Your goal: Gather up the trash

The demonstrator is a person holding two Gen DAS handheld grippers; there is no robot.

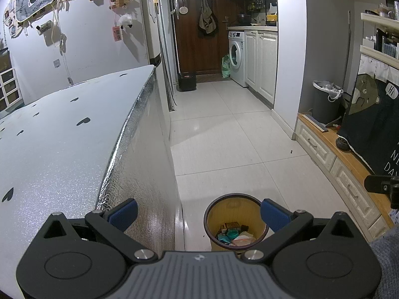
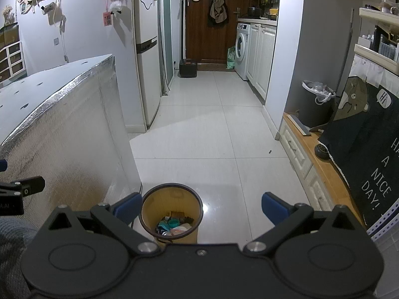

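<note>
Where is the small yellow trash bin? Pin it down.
The small yellow trash bin stands on the white tile floor beside the foil-covered table, low in both wrist views, trash inside.

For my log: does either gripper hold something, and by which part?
Nothing is held. The left gripper and right gripper are open, above the bin with trash.

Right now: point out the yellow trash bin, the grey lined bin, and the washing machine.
yellow trash bin (image 1: 217,214), left wrist view, inner wall.
grey lined bin (image 2: 314,108), right wrist view, outer side.
washing machine (image 1: 237,71), left wrist view, front panel.
</note>
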